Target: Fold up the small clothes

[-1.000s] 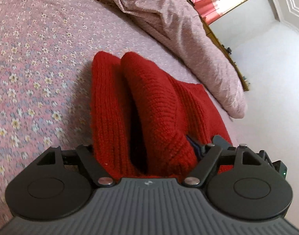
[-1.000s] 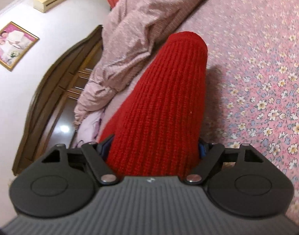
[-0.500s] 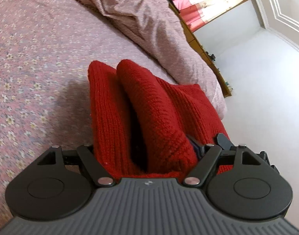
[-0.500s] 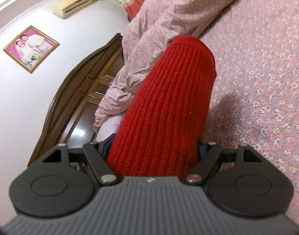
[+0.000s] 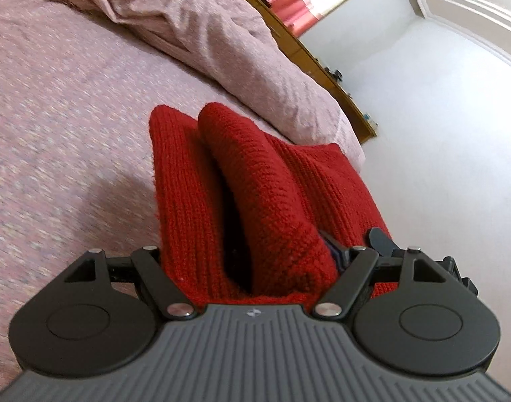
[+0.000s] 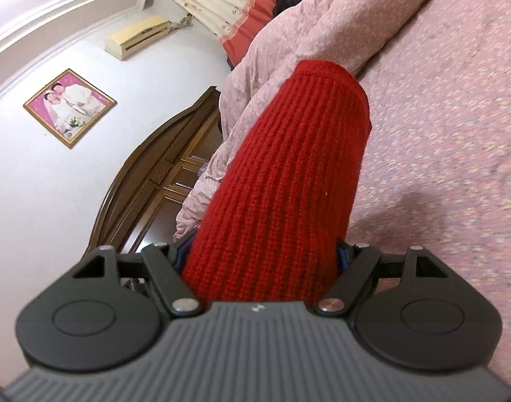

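Both grippers have carried the red knitted garment (image 5: 255, 201) higher and further across the bed (image 5: 54, 134) than in the earlier frames: its dark shadow on the sheet is now larger and looser, and more of the wall and ceiling shows at the upper right of the left view. Each claw stands wide, yet it is filled with thick folded knit that presses against both pads, so I judge that the left gripper (image 5: 252, 261) and the right gripper (image 6: 260, 258) each grip the garment rather than stand free. In the left view the cloth rises from the bottom centre in two ridges; in the right view it is one broad ribbed band (image 6: 289, 167) in the middle of the frame. To do this step well, I would keep both hands level and equally apart, so the fold stays even, and lower the far edge first onto the sheet before letting go. I count one garment, two grippers, one bed, one crumpled quilt (image 5: 205, 33) at the top.
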